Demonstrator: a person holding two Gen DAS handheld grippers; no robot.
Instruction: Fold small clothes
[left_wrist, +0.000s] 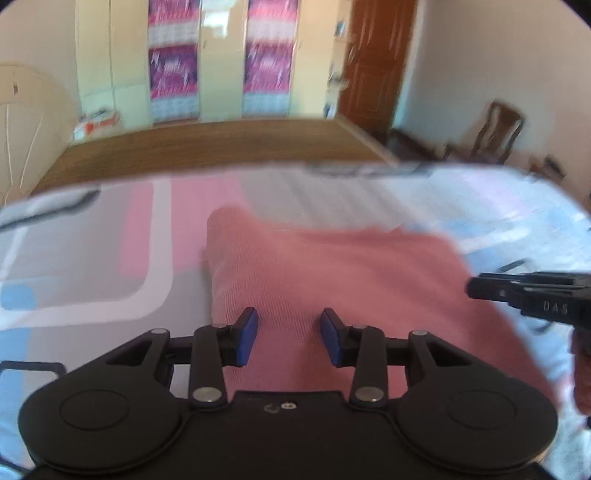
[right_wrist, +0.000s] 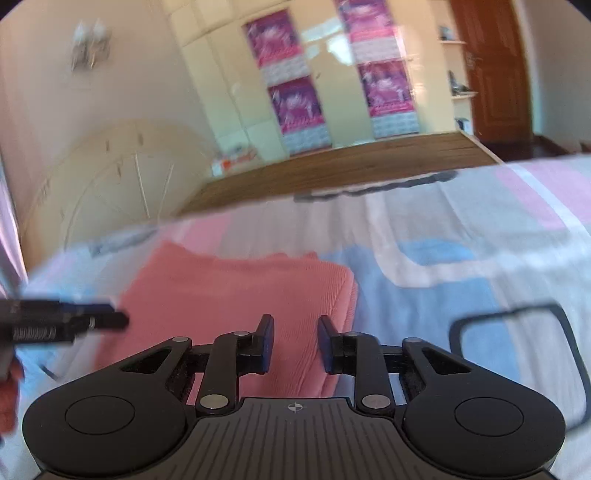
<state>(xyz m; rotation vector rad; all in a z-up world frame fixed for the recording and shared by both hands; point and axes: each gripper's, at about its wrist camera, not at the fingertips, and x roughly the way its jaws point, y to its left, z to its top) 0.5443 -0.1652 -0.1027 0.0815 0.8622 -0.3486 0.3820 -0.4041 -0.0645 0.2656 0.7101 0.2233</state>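
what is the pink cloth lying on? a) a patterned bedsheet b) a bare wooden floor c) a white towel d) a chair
a: the pink cloth lies spread on a bedsheet patterned in pink, grey and blue; the wooden floor only shows beyond the bed's edge.

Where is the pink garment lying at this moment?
The pink garment lies on the patterned bedsheet, directly ahead of both grippers. In the right wrist view it sits left of centre, its far edge toward the wooden floor.

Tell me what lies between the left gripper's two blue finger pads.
Only the pink knit cloth on the patterned bedsheet. The left gripper has its pads apart over the cloth, seen in the left wrist view.
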